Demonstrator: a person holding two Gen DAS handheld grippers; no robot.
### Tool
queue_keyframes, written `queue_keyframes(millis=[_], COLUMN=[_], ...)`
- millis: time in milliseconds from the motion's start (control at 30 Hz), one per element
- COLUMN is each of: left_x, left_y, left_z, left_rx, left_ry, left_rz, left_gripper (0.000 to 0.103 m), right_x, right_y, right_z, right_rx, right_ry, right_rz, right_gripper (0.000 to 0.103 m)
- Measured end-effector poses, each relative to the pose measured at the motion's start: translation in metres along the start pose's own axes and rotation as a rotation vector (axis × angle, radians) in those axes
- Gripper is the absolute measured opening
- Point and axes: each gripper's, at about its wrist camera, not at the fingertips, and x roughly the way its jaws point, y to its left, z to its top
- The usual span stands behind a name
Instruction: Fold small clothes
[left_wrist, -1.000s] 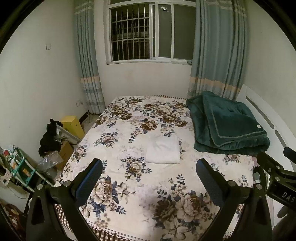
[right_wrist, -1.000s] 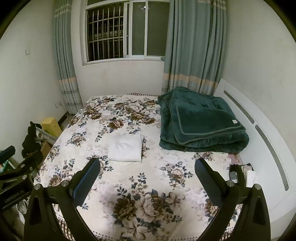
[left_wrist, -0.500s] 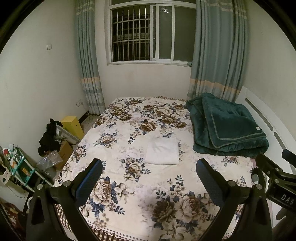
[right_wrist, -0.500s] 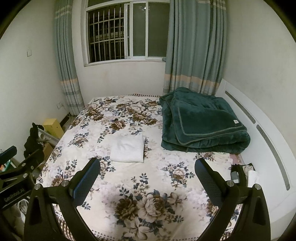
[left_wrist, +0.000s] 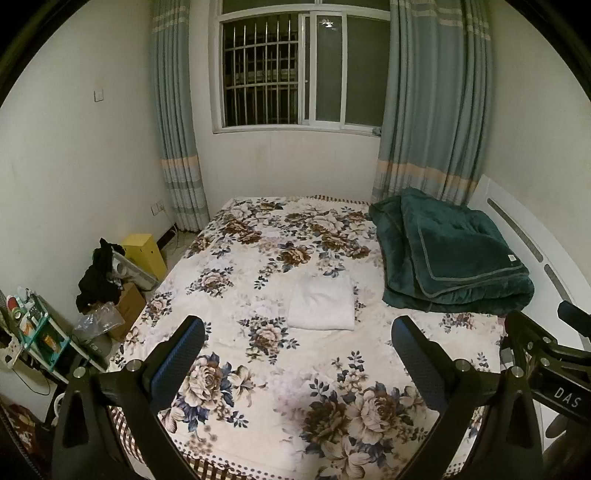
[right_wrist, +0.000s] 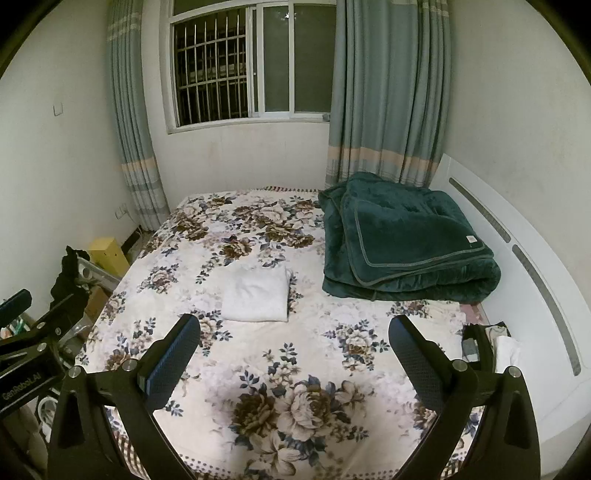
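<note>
A small white garment (left_wrist: 321, 302) lies folded into a neat rectangle on the floral bedspread (left_wrist: 258, 354), near the middle of the bed. It also shows in the right wrist view (right_wrist: 257, 294). My left gripper (left_wrist: 297, 332) is open and empty, held high above the near edge of the bed. My right gripper (right_wrist: 293, 330) is open and empty too, held high and well back from the garment. Both are far from the cloth.
A folded dark green blanket (left_wrist: 450, 258) lies at the bed's right side by the white headboard (right_wrist: 524, 266). A yellow box (left_wrist: 146, 251), dark clothes and a cluttered shelf (left_wrist: 33, 332) stand on the floor at left. Window and curtains are behind.
Both grippers have drawn back and up a little from the bed, so the garment looks smaller and lower. The garment has not moved.
</note>
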Motion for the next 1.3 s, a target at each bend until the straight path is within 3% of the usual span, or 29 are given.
queue_keyframes(millis=[1300], left_x=[-0.0099], left_y=[-0.0014], left_z=[0.0028], left_rx=[-0.009], left_ry=[-0.013], left_rz=[0.001], left_gripper=[0.103], right_x=[-0.0103], right_y=[0.0059], right_z=[-0.0078], right_rx=[0.028], right_ry=[-0.011], right_rz=[-0.009], right_gripper=[0.103])
